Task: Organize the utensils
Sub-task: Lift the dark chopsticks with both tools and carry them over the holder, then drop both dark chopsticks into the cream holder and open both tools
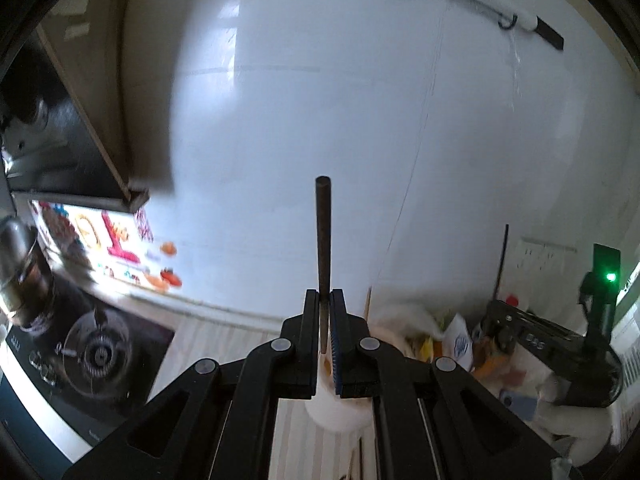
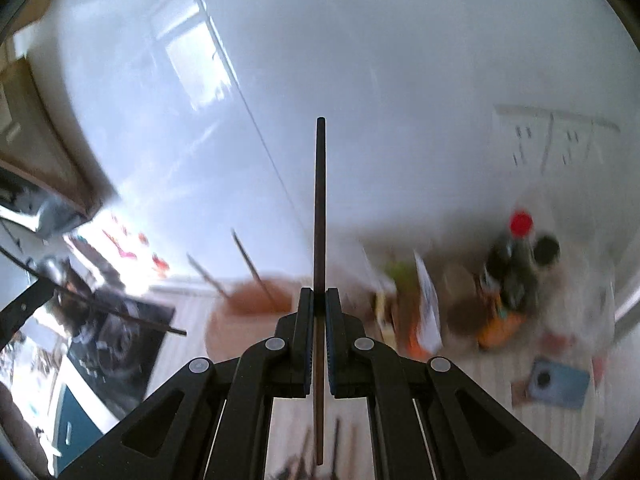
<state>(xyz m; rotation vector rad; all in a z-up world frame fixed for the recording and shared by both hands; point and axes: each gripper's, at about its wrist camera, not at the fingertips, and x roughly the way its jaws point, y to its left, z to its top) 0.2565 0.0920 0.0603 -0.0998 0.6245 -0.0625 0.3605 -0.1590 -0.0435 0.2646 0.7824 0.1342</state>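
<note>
My left gripper (image 1: 324,298) is shut on a dark chopstick (image 1: 323,232) that stands upright out of the jaws, above a white cylindrical holder (image 1: 336,412) just below the fingers. My right gripper (image 2: 319,296) is shut on another dark chopstick (image 2: 320,208), held upright and running down between the jaws. In the right wrist view a brownish round holder (image 2: 256,304) with two sticks (image 2: 252,268) leaning out of it stands ahead on the left, blurred. Several dark utensils (image 2: 304,460) lie on the counter below the right gripper. The left gripper's arm with its stick shows at the right view's left edge (image 2: 24,304).
A gas stove (image 1: 96,352) lies at the left on the striped counter (image 1: 224,344). Bags and packets (image 1: 456,340) crowd the back right, with bottles (image 2: 516,264), a blue phone (image 2: 558,384) and a black device (image 1: 560,360). A white tiled wall (image 1: 360,120) stands behind.
</note>
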